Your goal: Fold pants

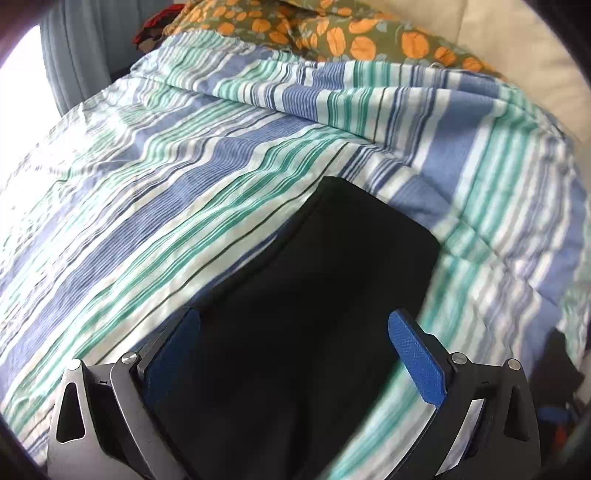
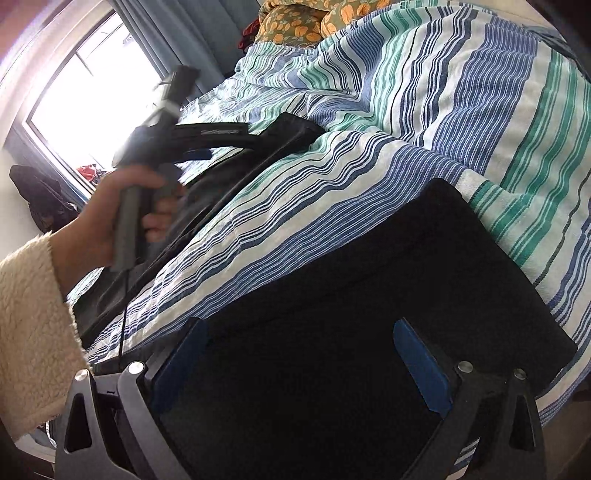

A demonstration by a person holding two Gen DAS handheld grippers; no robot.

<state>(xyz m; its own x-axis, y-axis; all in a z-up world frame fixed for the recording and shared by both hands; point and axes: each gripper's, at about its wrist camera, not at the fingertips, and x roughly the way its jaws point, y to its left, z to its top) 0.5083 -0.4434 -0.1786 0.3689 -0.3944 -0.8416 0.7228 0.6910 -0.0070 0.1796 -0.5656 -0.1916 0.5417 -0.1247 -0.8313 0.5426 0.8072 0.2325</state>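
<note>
The black pants [image 1: 332, 280] lie flat on a striped blue, green and white bedspread [image 1: 184, 177]. In the left wrist view one leg runs away from me, its hem end at the far side. My left gripper [image 1: 293, 325] is open, its blue fingers [image 1: 417, 362] straddling the leg just above it. In the right wrist view the other black leg [image 2: 369, 314] fills the lower frame, and my right gripper [image 2: 301, 339] is open over it. The left gripper [image 2: 199, 153], held in a hand, shows at upper left over the far leg [image 2: 291, 133].
An orange-and-green floral blanket [image 1: 332, 33] is bunched at the bed's far end. A bright window [image 2: 85, 92] and grey curtain [image 2: 166, 33] stand to the left. The bedspread [image 2: 443, 110] has raised folds across the middle. Dark items [image 1: 554, 369] lie off the right edge.
</note>
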